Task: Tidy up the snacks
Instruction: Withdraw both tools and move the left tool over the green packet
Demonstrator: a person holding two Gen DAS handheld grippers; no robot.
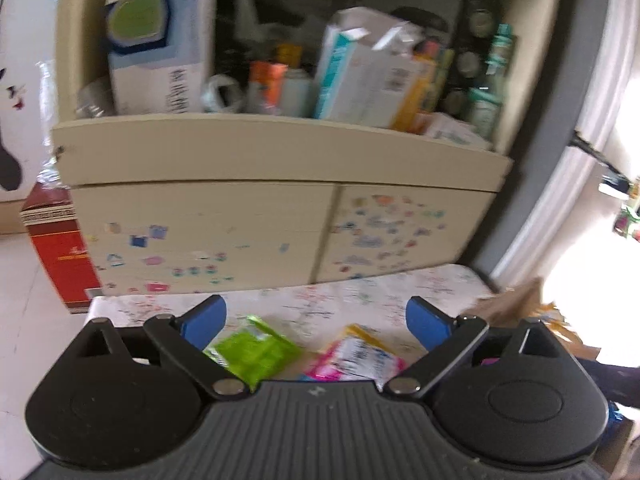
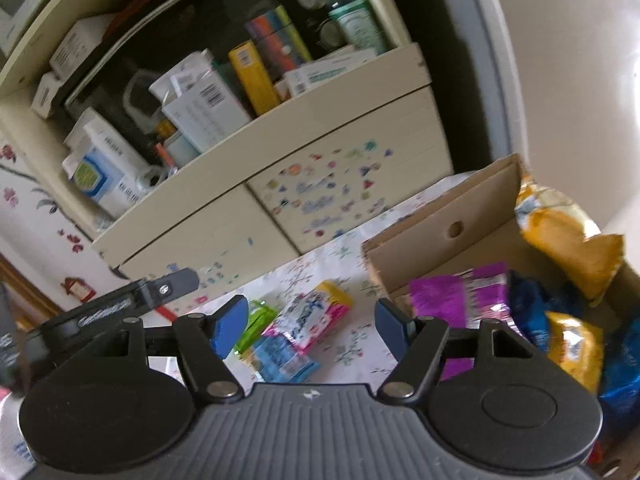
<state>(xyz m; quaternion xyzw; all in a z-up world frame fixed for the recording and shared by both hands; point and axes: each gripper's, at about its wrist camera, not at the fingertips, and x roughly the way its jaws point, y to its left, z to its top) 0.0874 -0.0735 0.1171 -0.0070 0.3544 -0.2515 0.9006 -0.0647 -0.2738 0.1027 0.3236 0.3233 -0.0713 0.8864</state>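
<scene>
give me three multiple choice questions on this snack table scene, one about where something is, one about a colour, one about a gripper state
1. Where does the purple snack packet lie?
A. in the cardboard box
B. on the cabinet shelf
C. on the floor

2. What colour is the packet just left of the pink and white packet on the table?
A. black
B. green
C. red

3. How does the left gripper stand?
A. shut on a packet
B. open and holding nothing
C. shut and empty

Answers:
1. A, the purple packet sits inside the box walls beside the yellow bags.
2. B, the green packet lies next to the pink one.
3. B, its blue fingers stand wide apart with only the table between them.
</scene>
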